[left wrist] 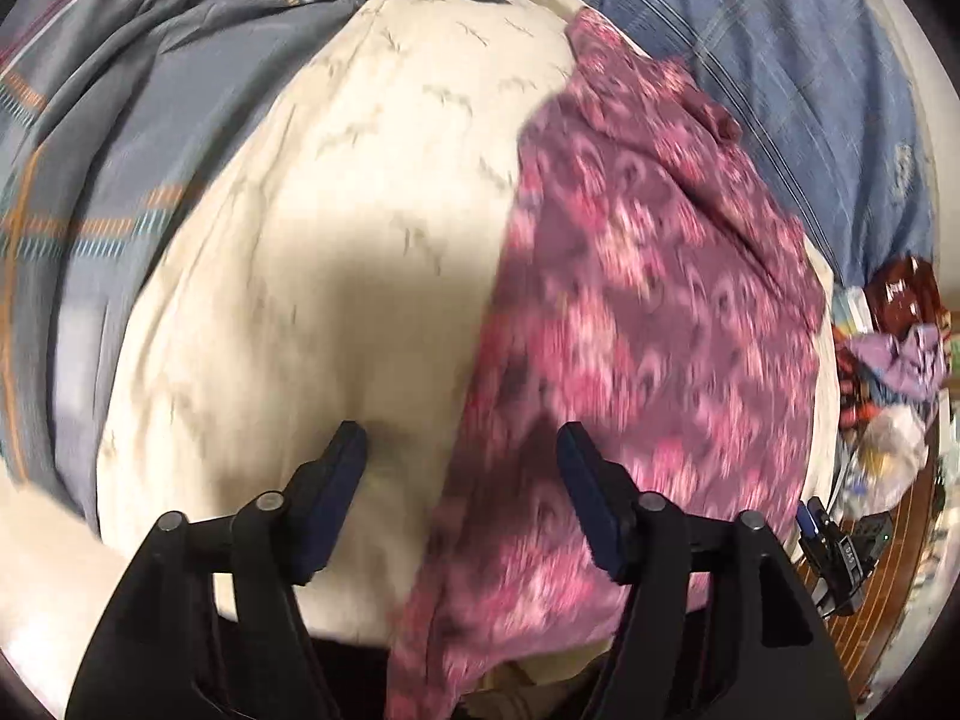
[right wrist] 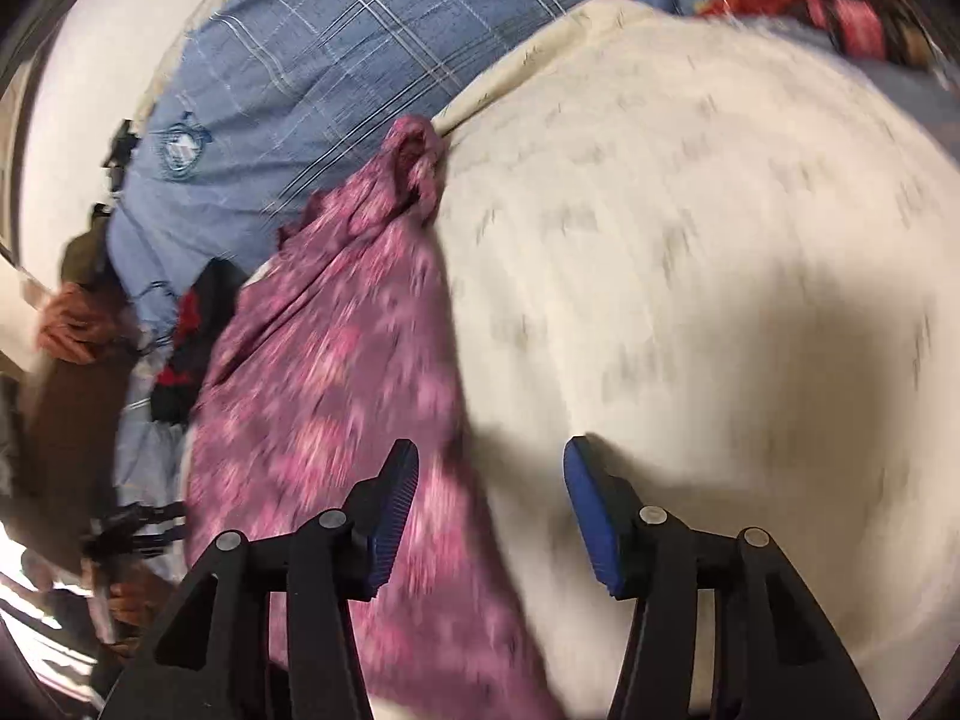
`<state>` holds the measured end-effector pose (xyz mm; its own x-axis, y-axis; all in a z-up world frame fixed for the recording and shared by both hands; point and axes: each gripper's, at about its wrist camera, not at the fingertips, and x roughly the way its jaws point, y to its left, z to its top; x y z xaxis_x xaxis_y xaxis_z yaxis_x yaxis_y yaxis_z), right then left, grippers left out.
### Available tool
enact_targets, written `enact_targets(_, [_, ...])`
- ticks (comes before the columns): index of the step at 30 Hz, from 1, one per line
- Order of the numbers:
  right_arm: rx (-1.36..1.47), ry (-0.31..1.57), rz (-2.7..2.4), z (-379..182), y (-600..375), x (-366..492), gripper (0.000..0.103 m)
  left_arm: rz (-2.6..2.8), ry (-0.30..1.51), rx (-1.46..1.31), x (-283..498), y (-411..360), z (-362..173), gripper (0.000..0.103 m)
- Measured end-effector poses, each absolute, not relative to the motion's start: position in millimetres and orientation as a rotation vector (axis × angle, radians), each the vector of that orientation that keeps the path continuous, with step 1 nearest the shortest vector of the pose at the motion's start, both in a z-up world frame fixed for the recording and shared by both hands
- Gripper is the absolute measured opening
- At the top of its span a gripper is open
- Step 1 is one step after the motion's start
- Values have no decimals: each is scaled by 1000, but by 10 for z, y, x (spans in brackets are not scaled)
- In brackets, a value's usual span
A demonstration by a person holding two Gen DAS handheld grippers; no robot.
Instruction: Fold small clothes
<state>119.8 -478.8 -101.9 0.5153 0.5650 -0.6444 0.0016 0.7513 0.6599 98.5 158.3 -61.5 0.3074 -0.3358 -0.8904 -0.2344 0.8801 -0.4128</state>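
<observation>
A pink-and-purple patterned garment (left wrist: 648, 276) lies crumpled lengthwise on a cream patterned cloth (left wrist: 336, 228). My left gripper (left wrist: 462, 450) hovers open over the garment's left edge, one pad above the cream cloth and the other above the pink fabric, nothing pinched between them. In the right wrist view the same garment (right wrist: 336, 372) runs along the left of the cream cloth (right wrist: 720, 276). My right gripper (right wrist: 489, 468) stands open over the garment's right edge, and its fingers hold nothing. Both views are blurred by motion.
A blue plaid fabric (left wrist: 780, 78) lies beyond the cream cloth, and a grey striped fabric (left wrist: 108, 138) lies to its left. A pile of mixed clothes (left wrist: 894, 330) sits at the right. A person's hand (right wrist: 72, 324) shows at the left edge of the right wrist view.
</observation>
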Motion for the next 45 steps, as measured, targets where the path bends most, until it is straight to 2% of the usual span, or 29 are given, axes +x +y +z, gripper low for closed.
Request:
enact_targets(2, [677,997,412,-1078,-4791,980,59,-103,1289,-524,810,1503,-647,75])
enact_targets(5, [693,1043,479,-1158,-4742,772,59,-117,1293,-464,661,1355,-663,77])
enact_targets(13, [566,1167,605,-1213,-4396,587,60,-193,1371,-518,340,1219,-836,77])
enact_targets(15, [510,1193,617,-1210,-4319,580,60,-188,1397,-550,285,1236,-925,67])
enact_targets(16, [463,1211,621,-1216,-4268,575,56,-184,1407,-553,270,1245,-958,52])
enact_targets(17, [432,1217,622,-1230,-4240,564,49,-177,1423,-555,261,1253,-1005,32])
enact_targets(18, [385,1219,622,-1226,-4199,552,42,-182,1435,-574,240,1278,-1054,24])
enact_targets(19, [341,1215,630,-1217,-4159,536,16,-204,1435,-614,224,1303,-1080,14])
enact_targets(20, [310,1214,653,-1208,-4124,516,7,-223,1426,-653,206,1329,-1076,9])
enact_targets(22, [298,1196,657,-1174,-4114,474,7,-248,1406,-668,175,1304,-1022,4])
enact_targets(32, [721,907,790,-602,-4489,636,5,-417,1146,-841,471,1391,-374,4])
enact_targets(38, [830,759,772,-336,-4577,1214,5,-370,1053,-864,1090,1614,-116,4])
enact_targets(45, [865,721,689,-285,-4545,2123,5,-313,1009,-874,2110,1609,-25,4])
